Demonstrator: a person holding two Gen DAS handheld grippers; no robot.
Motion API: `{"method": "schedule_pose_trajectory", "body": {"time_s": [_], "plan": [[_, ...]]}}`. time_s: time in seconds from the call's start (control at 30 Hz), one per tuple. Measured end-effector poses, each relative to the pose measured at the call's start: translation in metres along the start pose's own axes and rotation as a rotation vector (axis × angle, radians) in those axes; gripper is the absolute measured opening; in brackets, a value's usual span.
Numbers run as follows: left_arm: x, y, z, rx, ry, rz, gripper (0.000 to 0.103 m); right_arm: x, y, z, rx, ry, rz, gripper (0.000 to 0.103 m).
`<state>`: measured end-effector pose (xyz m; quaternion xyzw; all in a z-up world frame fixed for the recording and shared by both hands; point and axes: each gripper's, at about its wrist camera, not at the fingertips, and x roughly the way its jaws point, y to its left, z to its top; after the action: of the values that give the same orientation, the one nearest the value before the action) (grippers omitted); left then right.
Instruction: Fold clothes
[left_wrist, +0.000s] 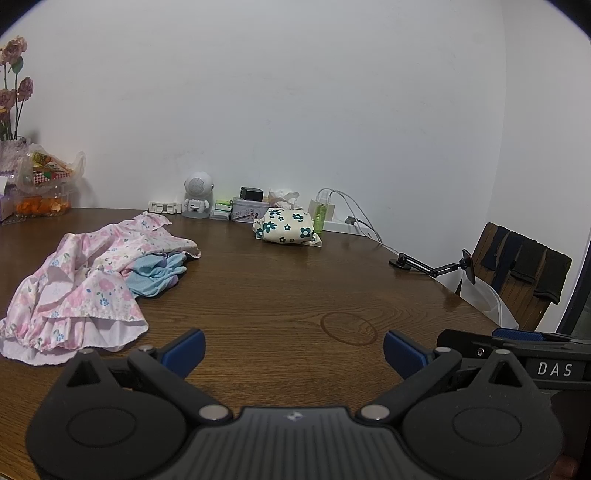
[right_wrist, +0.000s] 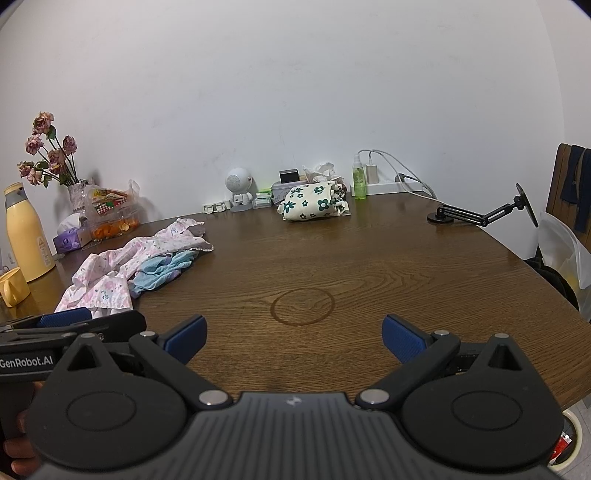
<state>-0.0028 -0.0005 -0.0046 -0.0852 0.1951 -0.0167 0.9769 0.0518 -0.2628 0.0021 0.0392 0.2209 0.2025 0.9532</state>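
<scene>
1. The pink floral garment (left_wrist: 85, 280) is lying crumpled at the left of the left wrist frame, spreading from mid-left down toward the lower left, with a light blue garment (left_wrist: 157, 277) tucked against its right edge.
2. In the right wrist frame the same heap is sitting left of centre, farther off, on the brown surface (right_wrist: 332, 258).
3. The left tool (left_wrist: 293, 349) is hovering over bare wood with its blue pads wide apart, holding nothing; the pink hem is lying just beside its left finger.
4. The right tool (right_wrist: 293, 334) is likewise gaping wide and carrying nothing, with the left tool's body sitting between it and the heap.
5. Judgement: the heap's long axis is running from lower left toward the upper centre; the left tool is nearer, so the first reach is probably going leftward.
6. A folded floral bundle (left_wrist: 286, 227) is resting at the far wall, well apart.
</scene>
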Motion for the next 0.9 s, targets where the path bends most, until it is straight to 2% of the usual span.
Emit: {"method": "schedule_pose_trajectory", "body": {"time_s": [0.67, 0.9], "plan": [[0.005, 0.002, -0.003, -0.012, 0.015, 0.010, 0.103, 0.004, -0.003, -0.002, 0.006, 0.020, 0.005, 0.103], [0.011, 0.015, -0.002, -0.036, 0.023, 0.043, 0.103, 0.017, 0.002, 0.001, -0.022, 0.054, 0.043, 0.103]]}}
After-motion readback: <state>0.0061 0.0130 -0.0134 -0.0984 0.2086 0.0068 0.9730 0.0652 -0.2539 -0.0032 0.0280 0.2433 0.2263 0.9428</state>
